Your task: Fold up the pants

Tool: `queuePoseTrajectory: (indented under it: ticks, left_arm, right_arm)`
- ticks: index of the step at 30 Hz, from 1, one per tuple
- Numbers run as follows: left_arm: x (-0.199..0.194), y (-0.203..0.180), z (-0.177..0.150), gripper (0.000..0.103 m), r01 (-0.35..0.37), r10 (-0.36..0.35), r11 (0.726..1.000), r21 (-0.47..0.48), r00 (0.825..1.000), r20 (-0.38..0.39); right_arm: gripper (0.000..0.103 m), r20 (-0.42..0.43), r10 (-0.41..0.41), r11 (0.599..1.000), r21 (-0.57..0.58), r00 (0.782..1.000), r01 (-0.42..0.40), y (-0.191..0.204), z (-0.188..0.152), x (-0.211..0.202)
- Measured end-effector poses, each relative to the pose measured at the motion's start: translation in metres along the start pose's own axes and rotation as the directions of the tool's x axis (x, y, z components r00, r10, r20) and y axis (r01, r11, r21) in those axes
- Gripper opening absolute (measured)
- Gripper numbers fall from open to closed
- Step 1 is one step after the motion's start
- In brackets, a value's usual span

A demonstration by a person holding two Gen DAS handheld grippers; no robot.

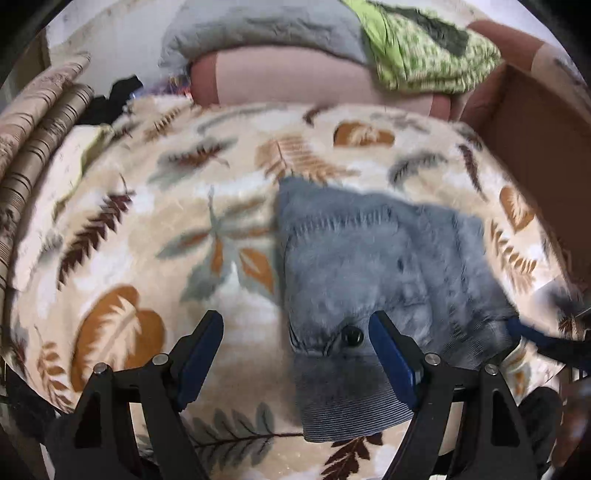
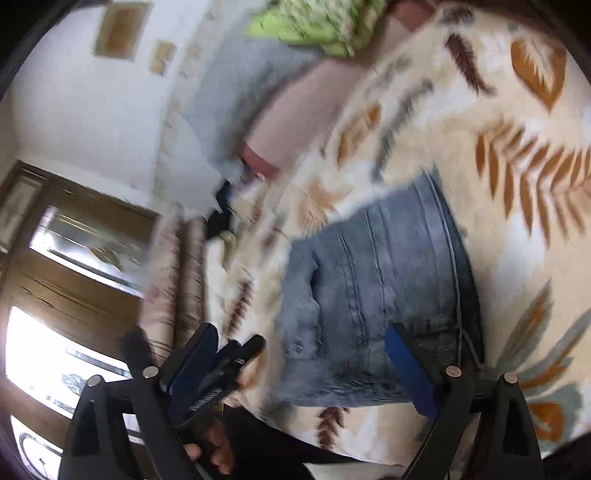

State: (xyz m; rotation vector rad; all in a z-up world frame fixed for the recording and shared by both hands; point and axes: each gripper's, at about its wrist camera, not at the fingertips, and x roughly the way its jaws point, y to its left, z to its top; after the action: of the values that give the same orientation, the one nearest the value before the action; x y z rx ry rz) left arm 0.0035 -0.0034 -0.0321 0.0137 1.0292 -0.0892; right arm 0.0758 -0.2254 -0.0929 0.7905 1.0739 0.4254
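The pants are blue-grey jeans (image 1: 373,266), folded into a compact bundle on a leaf-print blanket (image 1: 155,206). Their black waist button (image 1: 351,335) and ribbed waistband face me. My left gripper (image 1: 295,343) is open, just above the bundle's near edge, holding nothing. In the right wrist view the jeans (image 2: 380,295) lie folded with seams showing. My right gripper (image 2: 303,365) is open over their near edge, holding nothing. The left gripper's fingers (image 2: 236,354) show at lower left of that view.
A pink bolster (image 1: 303,77), a grey cushion (image 1: 258,26) and a green patterned cloth (image 1: 424,48) lie at the far end of the bed. A brown box (image 1: 543,147) stands at right. Striped fabric (image 1: 33,140) and dark clothes (image 1: 114,99) lie at left. A wooden window frame (image 2: 74,258) is nearby.
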Motion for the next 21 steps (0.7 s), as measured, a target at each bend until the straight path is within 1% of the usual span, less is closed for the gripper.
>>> queuePoseTrajectory:
  ticks: [1, 2, 3, 4, 5, 6, 7, 9, 10, 11, 12, 13, 14, 15, 17, 19, 20, 21]
  left_arm:
    - [0.016, -0.007, -0.006, 0.082, -0.006, 0.008, 0.999, 0.037, 0.999, -0.054]
    - [0.031, -0.015, -0.013, 0.083, -0.017, 0.028, 0.996, 0.089, 0.992, -0.119]
    - [0.031, -0.017, -0.018, 0.083, -0.035, 0.046, 0.994, 0.102, 0.993, -0.106]
    - [0.024, -0.016, -0.018, 0.083, -0.035, 0.042, 0.995, 0.089, 0.996, -0.073]
    - [0.016, -0.016, -0.015, 0.082, -0.038, 0.042, 0.997, 0.066, 0.997, -0.061]
    - [0.008, -0.016, -0.012, 0.082, -0.033, 0.036, 0.998, 0.055, 0.998, -0.051]
    - [-0.001, -0.016, -0.009, 0.082, -0.022, 0.023, 0.998, 0.051, 0.999, -0.024]
    - [-0.019, -0.025, -0.007, 0.083, -0.014, 0.012, 0.999, 0.05, 0.999, 0.043]
    - [-0.02, -0.03, -0.008, 0.085, 0.0, -0.002, 0.999, 0.051, 0.999, 0.044]
    - [-0.012, -0.036, -0.012, 0.087, 0.018, -0.018, 0.997, 0.069, 1.0, 0.011]
    - [0.007, -0.046, -0.015, 0.088, 0.012, -0.005, 0.994, 0.109, 0.998, -0.063]
    - [0.031, -0.054, -0.025, 0.092, 0.009, 0.014, 0.989, 0.15, 0.988, -0.152]
    - [0.036, -0.054, -0.03, 0.095, 0.032, -0.011, 0.99, 0.138, 0.988, -0.152]
    - [0.035, -0.047, -0.032, 0.1, 0.038, -0.026, 0.996, 0.084, 0.991, -0.133]
    - [0.033, -0.044, -0.031, 0.1, 0.065, -0.054, 0.995, 0.069, 0.987, -0.152]
    - [0.035, -0.046, -0.031, 0.102, 0.068, -0.054, 0.994, 0.083, 0.986, -0.157]
    - [0.034, -0.046, -0.032, 0.102, 0.067, -0.054, 0.995, 0.08, 0.986, -0.158]
    - [0.033, -0.046, -0.032, 0.102, 0.069, -0.057, 0.995, 0.072, 0.986, -0.158]
  right_arm:
    - [0.093, -0.042, -0.032, 0.998, 0.045, 0.999, 0.034, -0.025, -0.009, 0.021]
    - [0.091, 0.029, 0.003, 0.999, 0.045, 1.0, -0.004, -0.029, -0.013, 0.013]
    - [0.091, 0.037, 0.009, 0.999, 0.051, 0.999, -0.011, -0.025, -0.014, 0.008]
    - [0.091, 0.005, -0.012, 0.998, 0.055, 1.0, 0.012, -0.018, -0.011, 0.004]
    - [0.091, -0.005, -0.041, 0.998, 0.045, 0.999, 0.041, -0.009, -0.007, -0.003]
    - [0.091, 0.009, -0.053, 0.998, 0.034, 0.999, 0.053, -0.004, -0.005, -0.008]
    - [0.091, 0.039, -0.064, 0.998, 0.014, 0.997, 0.064, 0.003, -0.002, -0.017]
    - [0.091, 0.091, -0.036, 0.999, -0.02, 0.995, 0.038, 0.016, 0.009, -0.03]
    - [0.092, 0.102, -0.029, 0.999, -0.025, 0.994, 0.031, 0.018, 0.012, -0.031]
    - [0.093, 0.11, -0.041, 0.999, -0.026, 0.993, 0.045, 0.017, 0.015, -0.029]
    - [0.095, 0.098, -0.073, 0.997, -0.024, 0.992, 0.075, 0.012, 0.017, -0.022]
    - [0.097, 0.054, -0.134, 0.991, -0.019, 0.99, 0.135, 0.002, 0.019, -0.008]
    - [0.097, -0.053, -0.233, 0.972, 0.003, 0.971, 0.233, -0.013, 0.019, 0.012]
    - [0.097, -0.113, -0.262, 0.964, 0.021, 0.958, 0.266, -0.021, 0.019, 0.021]
    - [0.096, -0.073, -0.235, 0.972, -0.019, 0.969, 0.235, -0.006, 0.027, 0.01]
    - [0.096, -0.004, -0.207, 0.977, -0.06, 0.978, 0.206, 0.019, 0.042, -0.003]
    - [0.096, 0.037, -0.172, 0.981, -0.084, 0.984, 0.175, 0.034, 0.053, -0.009]
    - [0.096, 0.05, -0.136, 0.985, -0.103, 0.989, 0.14, 0.043, 0.062, -0.01]
